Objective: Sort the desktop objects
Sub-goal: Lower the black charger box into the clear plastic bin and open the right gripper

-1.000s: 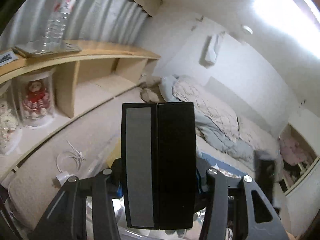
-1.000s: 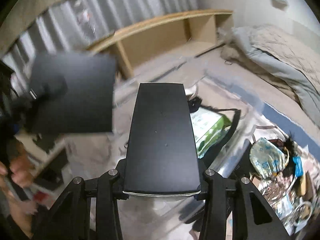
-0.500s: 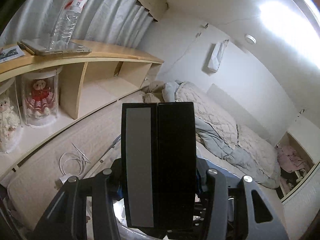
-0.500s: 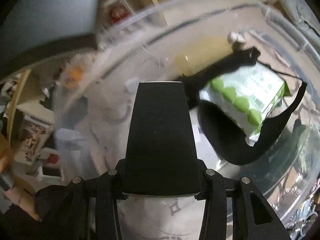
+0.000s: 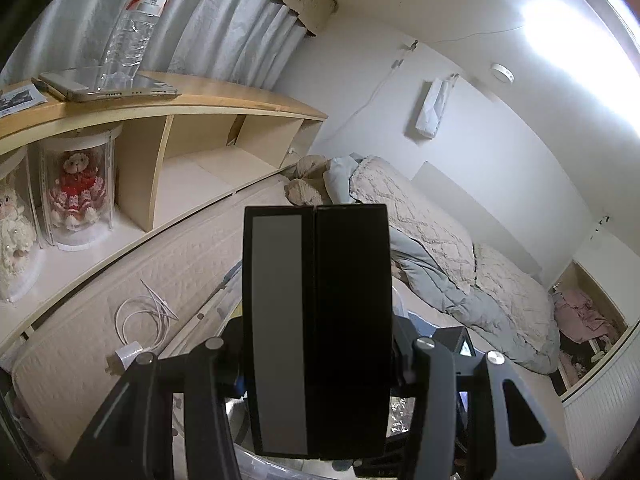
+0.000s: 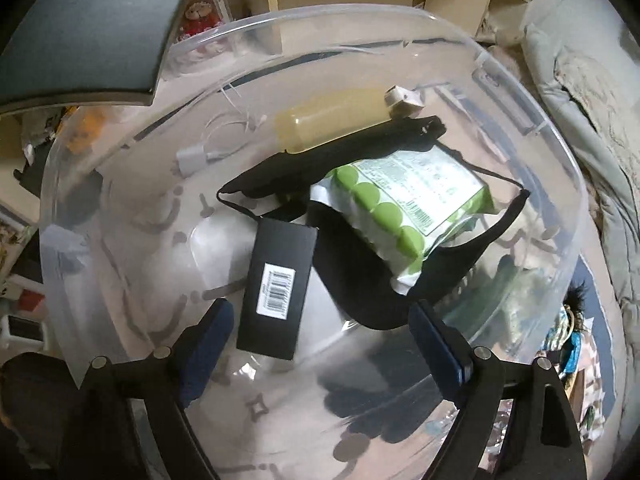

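My right gripper (image 6: 320, 344) points down into the clear plastic bin (image 6: 560, 168), and its jaws are opening, standing wide with nothing pressed between them. The black box (image 6: 276, 288) with the white barcode label lies on the bin's floor just ahead of my left-hand finger, loose and touching neither pad. Beside the box, toward the middle of the bin, a green snack packet (image 6: 404, 208) rests on top of a black strap-like item (image 6: 400, 292) whose kind I cannot tell. Behind the packet, near the far wall of the bin, lies a pale yellow tube (image 6: 332, 122) with a white cap. Through the bin's wall, a white cable (image 6: 224, 136) shows outside on the bed.

My left gripper (image 5: 316, 216) has its jaws drawn narrow; two flat black slabs stand upright side by side right in front of its camera, one with a grey face, but whether they are my fingers or a held thing I cannot tell. Beyond it, well away from the bin, a wooden shelf (image 5: 224, 98) carries a water bottle (image 5: 136, 20) and a phone (image 5: 108, 86).
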Demonstrator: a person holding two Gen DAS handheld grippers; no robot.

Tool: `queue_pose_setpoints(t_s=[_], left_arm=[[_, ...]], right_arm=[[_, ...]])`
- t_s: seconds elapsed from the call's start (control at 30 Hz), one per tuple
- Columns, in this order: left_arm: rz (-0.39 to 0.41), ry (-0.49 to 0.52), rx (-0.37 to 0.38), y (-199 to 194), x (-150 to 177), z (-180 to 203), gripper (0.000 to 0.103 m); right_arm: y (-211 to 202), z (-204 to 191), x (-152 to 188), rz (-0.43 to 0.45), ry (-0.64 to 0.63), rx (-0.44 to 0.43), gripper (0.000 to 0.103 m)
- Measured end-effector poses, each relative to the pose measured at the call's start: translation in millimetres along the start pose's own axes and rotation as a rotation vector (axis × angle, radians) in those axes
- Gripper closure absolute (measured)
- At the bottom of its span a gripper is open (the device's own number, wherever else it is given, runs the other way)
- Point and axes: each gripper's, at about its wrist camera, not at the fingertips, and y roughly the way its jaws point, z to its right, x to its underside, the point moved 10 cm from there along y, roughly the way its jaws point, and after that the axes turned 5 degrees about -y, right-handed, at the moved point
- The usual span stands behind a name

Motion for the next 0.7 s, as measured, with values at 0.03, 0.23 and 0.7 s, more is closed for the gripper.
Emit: queue_pose_setpoints(t_s=[0.03, 0.23, 0.7], left_arm=[[0.001, -0.001, 0.001, -0.6, -0.2, 0.1, 0.053], [0.024, -0.007, 0.01, -8.4, -5.0, -0.7, 0.053], [0.105, -0.054, 0.008, -32.4, -31.3, -25.2, 0.053]], right_arm=[[-1.5, -1.9, -0.7, 0.002, -0.009, -0.009, 0.049], [11.2, -25.3, -12.5, -0.062, -0.092, -0.084, 0.079], [43.5, -25.3, -33.5, -0.189, -0.185, 0.023, 0.022]])
